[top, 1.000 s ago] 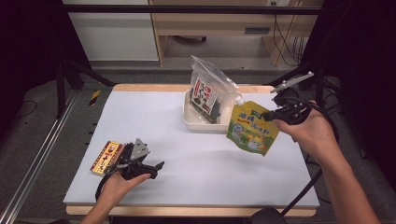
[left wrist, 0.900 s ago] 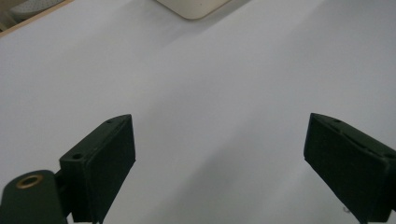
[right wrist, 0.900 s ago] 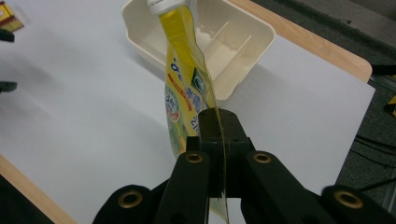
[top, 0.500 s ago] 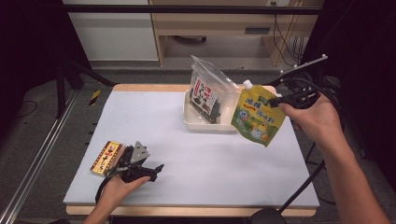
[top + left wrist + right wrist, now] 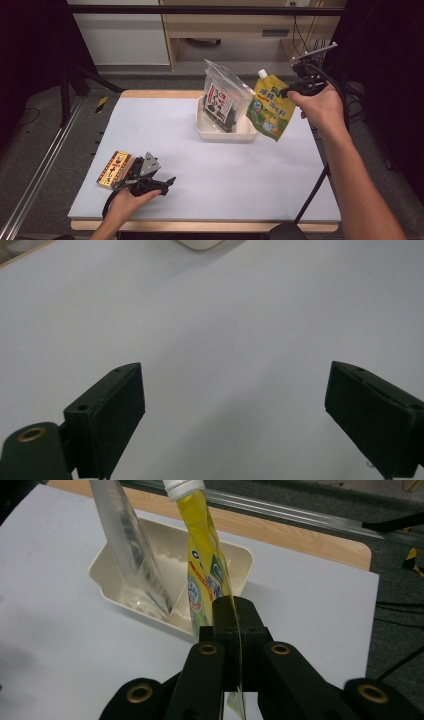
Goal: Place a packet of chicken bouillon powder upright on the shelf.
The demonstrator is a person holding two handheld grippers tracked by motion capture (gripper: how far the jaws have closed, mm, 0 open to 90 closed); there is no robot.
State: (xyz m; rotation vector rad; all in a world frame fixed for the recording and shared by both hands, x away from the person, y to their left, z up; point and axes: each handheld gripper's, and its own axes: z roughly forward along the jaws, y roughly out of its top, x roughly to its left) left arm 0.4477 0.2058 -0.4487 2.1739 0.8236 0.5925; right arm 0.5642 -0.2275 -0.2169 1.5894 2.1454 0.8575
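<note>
Open mat (image 5: pixel 240 170) centre — tray (image 5: pixel 205 131) with upright bag (image 5: pixel 222 97), perhaps crowded

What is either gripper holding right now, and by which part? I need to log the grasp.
The right gripper has its jaws shut on the yellow-green spout pouch, pinching its flat side edge. The left gripper holds nothing; its jaws stand open.

Room w/ a work table
White table (image 5: pixel 165 135), wood edge; wood desk (image 5: pixel 240 25) behind, grey floor (image 5: pixel 35 150), dark sides.
</note>
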